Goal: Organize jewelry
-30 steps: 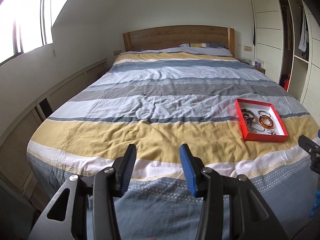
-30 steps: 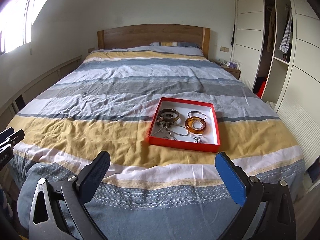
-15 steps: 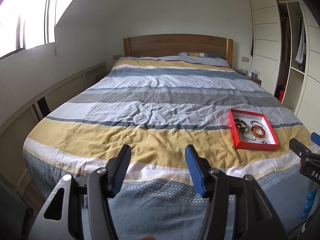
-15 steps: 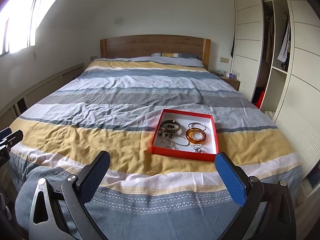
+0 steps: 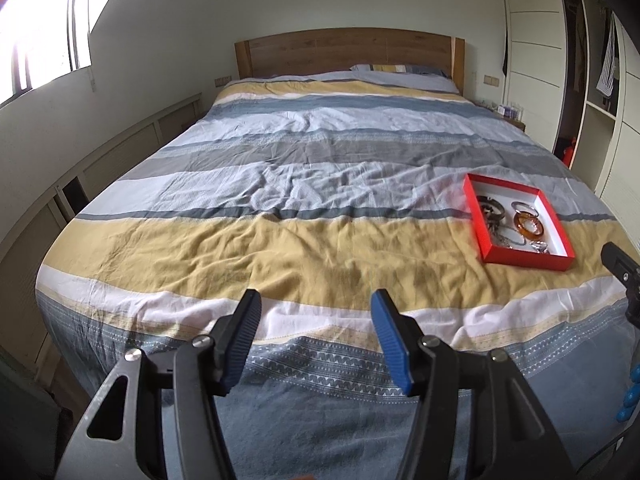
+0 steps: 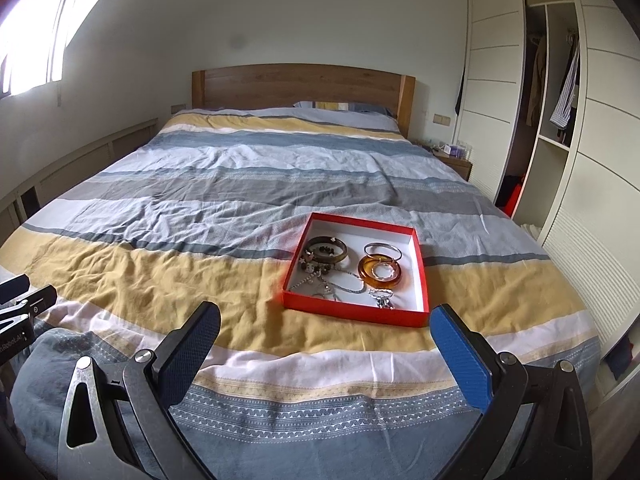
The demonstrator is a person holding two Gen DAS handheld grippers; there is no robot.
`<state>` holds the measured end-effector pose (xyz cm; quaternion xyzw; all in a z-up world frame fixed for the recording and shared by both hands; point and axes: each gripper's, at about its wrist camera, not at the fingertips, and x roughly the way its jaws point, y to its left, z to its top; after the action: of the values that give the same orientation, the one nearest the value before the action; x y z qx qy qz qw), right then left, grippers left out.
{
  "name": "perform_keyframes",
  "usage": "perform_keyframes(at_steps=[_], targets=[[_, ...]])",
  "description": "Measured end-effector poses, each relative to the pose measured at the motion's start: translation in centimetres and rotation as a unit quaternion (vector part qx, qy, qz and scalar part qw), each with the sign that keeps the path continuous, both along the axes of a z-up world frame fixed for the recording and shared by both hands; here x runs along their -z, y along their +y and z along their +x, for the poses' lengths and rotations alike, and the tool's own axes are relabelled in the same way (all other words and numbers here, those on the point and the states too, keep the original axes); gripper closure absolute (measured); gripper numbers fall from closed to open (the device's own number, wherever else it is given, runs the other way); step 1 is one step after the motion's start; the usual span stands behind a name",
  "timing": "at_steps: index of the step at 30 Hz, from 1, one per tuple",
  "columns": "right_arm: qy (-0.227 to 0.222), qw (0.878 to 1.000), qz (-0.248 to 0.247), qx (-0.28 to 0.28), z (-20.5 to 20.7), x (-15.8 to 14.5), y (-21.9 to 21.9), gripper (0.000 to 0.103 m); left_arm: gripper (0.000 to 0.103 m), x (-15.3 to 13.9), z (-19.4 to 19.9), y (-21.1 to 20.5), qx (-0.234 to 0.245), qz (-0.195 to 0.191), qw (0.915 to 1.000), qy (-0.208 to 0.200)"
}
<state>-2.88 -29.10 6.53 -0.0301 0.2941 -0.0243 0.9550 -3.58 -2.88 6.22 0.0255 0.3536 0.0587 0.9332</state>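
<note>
A red tray (image 6: 352, 317) with a white floor lies on the yellow stripe of the striped bedspread (image 6: 200, 280). In it are an amber bangle (image 6: 363, 271), a dark bangle (image 6: 341, 254), a thin silver bangle (image 6: 384, 245) and tangled silver chains (image 6: 340, 286). My right gripper (image 6: 324, 314) hovers just in front of the tray, open wide and empty. My left gripper (image 5: 316, 304) is open and empty over the foot of the bed. From there the red tray (image 5: 524, 261) lies well off to the right.
The bed fills the room, with a wooden headboard (image 6: 300, 84) and pillow at the far end. White wardrobes (image 6: 496, 92) with hanging clothes line the right side. A small nightstand (image 6: 454, 162) stands beside the bed. A window (image 5: 36, 40) and low wall panels run along the left.
The left gripper's jaws have spread wider. The left view drew back and then came forward and down again. The right view tilted up slightly, so the tray sits lower in it.
</note>
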Motion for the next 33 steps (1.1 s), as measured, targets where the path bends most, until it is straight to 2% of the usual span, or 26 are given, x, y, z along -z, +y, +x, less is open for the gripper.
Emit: perform_keyframes(at_steps=[13, 33], targets=[[0.026, 1.000, 0.014, 0.001, 1.9, 1.2, -1.1, 0.001, 0.048, 1.7, 2.0, -0.3, 0.006, -0.005, 0.9989, 0.046], [0.065, 0.998, 0.009, 0.005, 3.0, 3.3, -0.3, 0.001, 0.048, 4.4, 2.9, 0.8, 0.014, -0.012, 0.9972, 0.072]])
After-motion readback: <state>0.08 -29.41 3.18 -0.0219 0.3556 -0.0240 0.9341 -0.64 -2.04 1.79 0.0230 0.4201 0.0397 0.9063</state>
